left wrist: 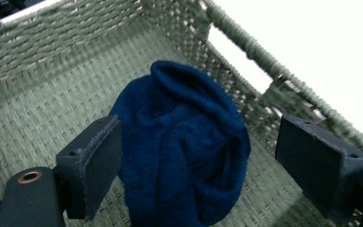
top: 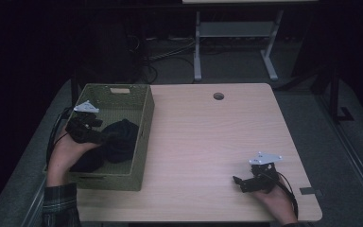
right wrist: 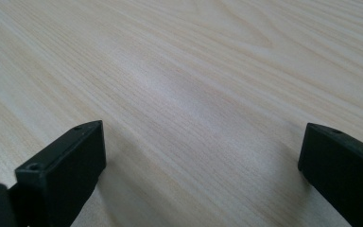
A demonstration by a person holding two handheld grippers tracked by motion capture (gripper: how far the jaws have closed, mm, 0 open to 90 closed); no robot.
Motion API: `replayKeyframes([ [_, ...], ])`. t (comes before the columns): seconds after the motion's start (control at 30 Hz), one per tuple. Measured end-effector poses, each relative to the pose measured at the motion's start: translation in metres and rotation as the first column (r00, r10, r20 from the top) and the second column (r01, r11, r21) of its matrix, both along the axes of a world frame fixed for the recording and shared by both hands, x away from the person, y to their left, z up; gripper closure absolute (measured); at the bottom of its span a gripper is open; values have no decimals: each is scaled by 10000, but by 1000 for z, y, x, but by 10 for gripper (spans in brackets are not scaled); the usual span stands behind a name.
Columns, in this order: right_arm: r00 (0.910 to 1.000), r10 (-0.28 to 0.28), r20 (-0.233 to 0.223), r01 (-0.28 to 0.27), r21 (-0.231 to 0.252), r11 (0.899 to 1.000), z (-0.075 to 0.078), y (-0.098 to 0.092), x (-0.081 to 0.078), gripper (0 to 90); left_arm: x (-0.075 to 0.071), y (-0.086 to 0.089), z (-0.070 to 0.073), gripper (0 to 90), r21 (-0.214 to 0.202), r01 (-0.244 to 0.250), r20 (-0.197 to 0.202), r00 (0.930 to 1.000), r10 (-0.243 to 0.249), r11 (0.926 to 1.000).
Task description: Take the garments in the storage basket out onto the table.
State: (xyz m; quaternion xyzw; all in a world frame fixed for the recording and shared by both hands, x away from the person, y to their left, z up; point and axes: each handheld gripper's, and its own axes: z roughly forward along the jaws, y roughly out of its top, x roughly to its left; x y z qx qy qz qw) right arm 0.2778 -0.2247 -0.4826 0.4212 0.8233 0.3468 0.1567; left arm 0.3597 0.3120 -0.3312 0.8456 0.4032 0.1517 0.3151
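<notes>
So the dark blue knitted garment [left wrist: 184,146] is lying bunched up on the floor of the green woven rectangular basket [top: 144,137], against the basket's wall nearest the middle of the light wood counter [top: 208,142]. The left tongs [left wrist: 196,165] hang just above it, spread wide and gripping nothing, one jaw on each side. Its long axis runs away from those tongs toward the basket's far wall, rolled end pointing that way. The right tongs [top: 237,182] are well away from the basket, also wide open and empty, so left is clearly nearer.
</notes>
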Motion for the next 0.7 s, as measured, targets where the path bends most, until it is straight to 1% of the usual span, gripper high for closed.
replayKeyframes([
  [0.17, 10000, 5, -4, -5, -3, 10000, 0, 0, 0, 12, 3, 4, -6, 146, 181, -163, -152, 9997, 166, 9997],
  [0.4, 10000, -2, 3, 2, 0, 10000, 0, 0, 0, 12, 6, 6, -13, 146, 386, -138, -382, 9992, 152, 9992],
  [0.7, 10000, 2, -9, -2, -2, 10000, 0, 0, 0, 12, 11, 9, -23, 141, 643, -410, -663, 9968, 452, 9971],
])
